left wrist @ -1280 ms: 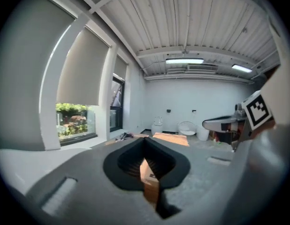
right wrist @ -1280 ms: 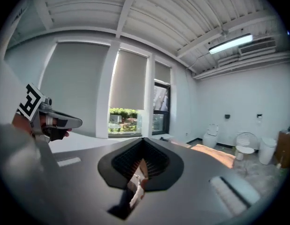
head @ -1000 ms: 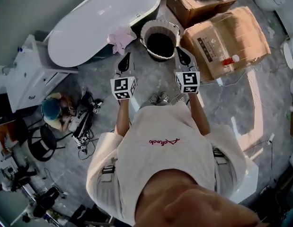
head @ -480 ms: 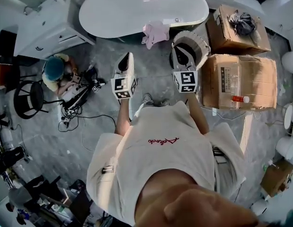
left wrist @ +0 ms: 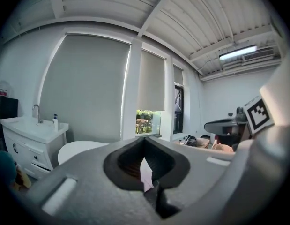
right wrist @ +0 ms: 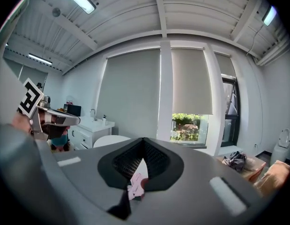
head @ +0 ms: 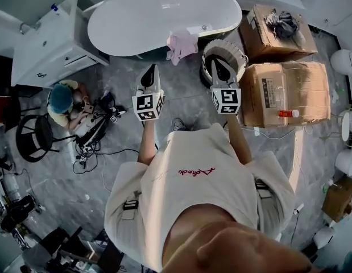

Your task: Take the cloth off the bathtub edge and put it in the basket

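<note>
Pink cloth (head: 181,43) draped over near edge of bathtub (head: 153,17), close beside basket (head: 237,50). Left gripper (head: 150,74): jaws pressed together, empty, held short of cloth, apart from it. Right gripper (head: 215,65): jaws together, empty, tip over basket, cloth off to its left.

Right tongs (head: 215,62) partly hide basket (head: 241,54).

My head camera looks steeply down. The other two sit close behind my jaws, facing level; all share the bathtub (head: 164,19).
</note>
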`<state>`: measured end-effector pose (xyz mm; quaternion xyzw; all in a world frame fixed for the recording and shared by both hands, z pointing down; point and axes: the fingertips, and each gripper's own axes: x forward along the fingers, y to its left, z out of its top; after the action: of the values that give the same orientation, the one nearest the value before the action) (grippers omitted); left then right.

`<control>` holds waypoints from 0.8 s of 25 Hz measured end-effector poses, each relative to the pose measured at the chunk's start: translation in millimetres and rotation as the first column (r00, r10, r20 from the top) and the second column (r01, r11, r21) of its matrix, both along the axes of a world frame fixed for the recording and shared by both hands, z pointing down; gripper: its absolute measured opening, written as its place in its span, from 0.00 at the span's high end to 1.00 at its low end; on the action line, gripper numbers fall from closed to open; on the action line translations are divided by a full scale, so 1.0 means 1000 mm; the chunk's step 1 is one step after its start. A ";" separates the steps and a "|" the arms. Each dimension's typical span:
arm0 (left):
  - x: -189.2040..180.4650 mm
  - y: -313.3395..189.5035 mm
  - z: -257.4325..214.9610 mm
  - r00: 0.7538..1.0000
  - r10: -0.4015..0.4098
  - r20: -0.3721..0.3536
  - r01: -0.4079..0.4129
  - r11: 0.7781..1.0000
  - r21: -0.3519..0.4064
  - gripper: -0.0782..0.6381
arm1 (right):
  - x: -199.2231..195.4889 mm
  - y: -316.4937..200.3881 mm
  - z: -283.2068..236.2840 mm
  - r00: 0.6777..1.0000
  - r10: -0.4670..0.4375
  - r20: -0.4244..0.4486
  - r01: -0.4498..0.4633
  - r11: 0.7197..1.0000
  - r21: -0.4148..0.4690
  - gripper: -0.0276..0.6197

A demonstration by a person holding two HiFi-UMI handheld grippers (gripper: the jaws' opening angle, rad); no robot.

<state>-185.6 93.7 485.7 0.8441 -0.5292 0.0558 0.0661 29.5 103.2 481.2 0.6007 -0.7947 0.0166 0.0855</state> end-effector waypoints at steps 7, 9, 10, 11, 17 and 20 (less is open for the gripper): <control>0.018 -0.016 0.000 1.000 -0.019 -0.004 0.019 1.000 -0.001 0.89 | 0.017 -0.021 -0.003 1.000 -0.025 0.006 0.025 1.000 0.008 0.95; 0.024 -0.018 -0.004 1.000 -0.031 0.000 0.031 1.000 0.002 0.89 | 0.021 -0.027 -0.005 0.999 -0.041 0.005 0.041 0.999 0.013 0.95; 0.025 -0.019 -0.006 0.999 -0.037 0.007 0.037 0.999 0.005 0.89 | 0.022 -0.030 -0.005 0.999 -0.048 0.005 0.048 0.999 0.014 0.95; 0.025 -0.021 -0.006 0.999 -0.044 0.012 0.044 0.999 0.006 0.89 | 0.021 -0.032 -0.005 0.999 -0.055 0.004 0.054 0.998 0.015 0.95; 0.039 -0.029 -0.007 0.997 -0.076 0.001 0.076 0.997 0.004 0.89 | 0.031 -0.041 -0.006 0.996 -0.090 0.007 0.090 0.996 0.014 0.95; 0.051 -0.031 -0.005 0.996 -0.085 0.008 0.085 0.996 0.002 0.89 | 0.042 -0.045 0.000 0.995 -0.101 0.015 0.101 0.995 0.009 0.95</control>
<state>-134.8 63.1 480.8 0.8205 -0.5651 0.0558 0.0654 71.7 58.4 480.7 0.5600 -0.8248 0.0138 0.0776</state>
